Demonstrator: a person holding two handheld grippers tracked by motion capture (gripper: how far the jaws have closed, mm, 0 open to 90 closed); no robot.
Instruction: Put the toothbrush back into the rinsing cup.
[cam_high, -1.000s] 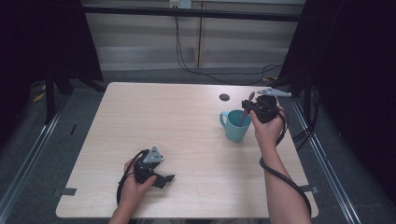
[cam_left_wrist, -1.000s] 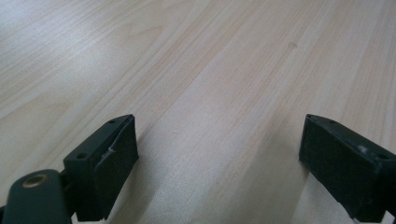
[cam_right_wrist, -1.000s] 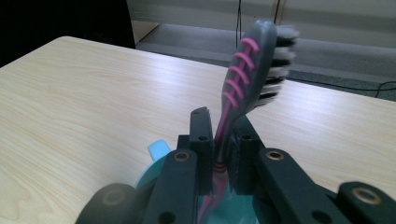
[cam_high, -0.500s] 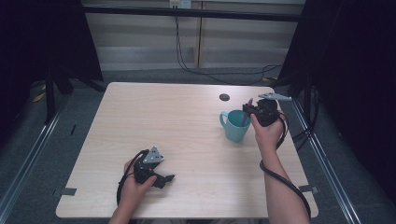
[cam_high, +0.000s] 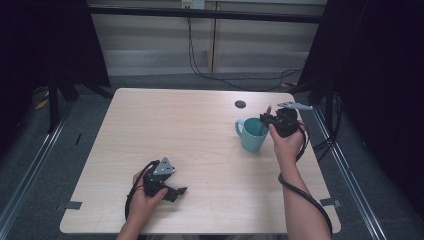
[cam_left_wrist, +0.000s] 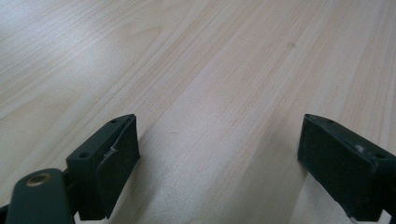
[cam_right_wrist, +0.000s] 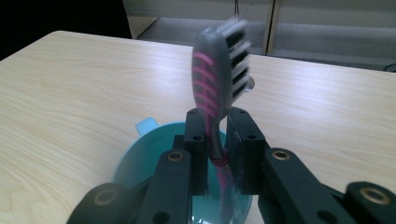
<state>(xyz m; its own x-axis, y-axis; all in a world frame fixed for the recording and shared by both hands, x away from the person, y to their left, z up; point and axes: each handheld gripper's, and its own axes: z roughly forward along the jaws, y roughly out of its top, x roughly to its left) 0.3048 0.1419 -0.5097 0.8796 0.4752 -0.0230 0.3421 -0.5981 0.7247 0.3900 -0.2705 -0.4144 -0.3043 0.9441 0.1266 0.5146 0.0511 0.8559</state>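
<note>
With its jaws just easing apart, the right hand-held gripper (cam_right_wrist: 218, 140) barely pinches the toothbrush (cam_right_wrist: 219, 84), which could topple toward 12 o'clock and tip the cup (cam_high: 251, 135); the left hand-held gripper (cam_left_wrist: 219, 163) rests released on the desk (cam_high: 190, 130).

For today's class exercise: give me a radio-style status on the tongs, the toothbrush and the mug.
Right tongs just easing open, toothbrush between them, upright in teal mug. Left tongs open, low over bare table. Nothing in the way.
</note>
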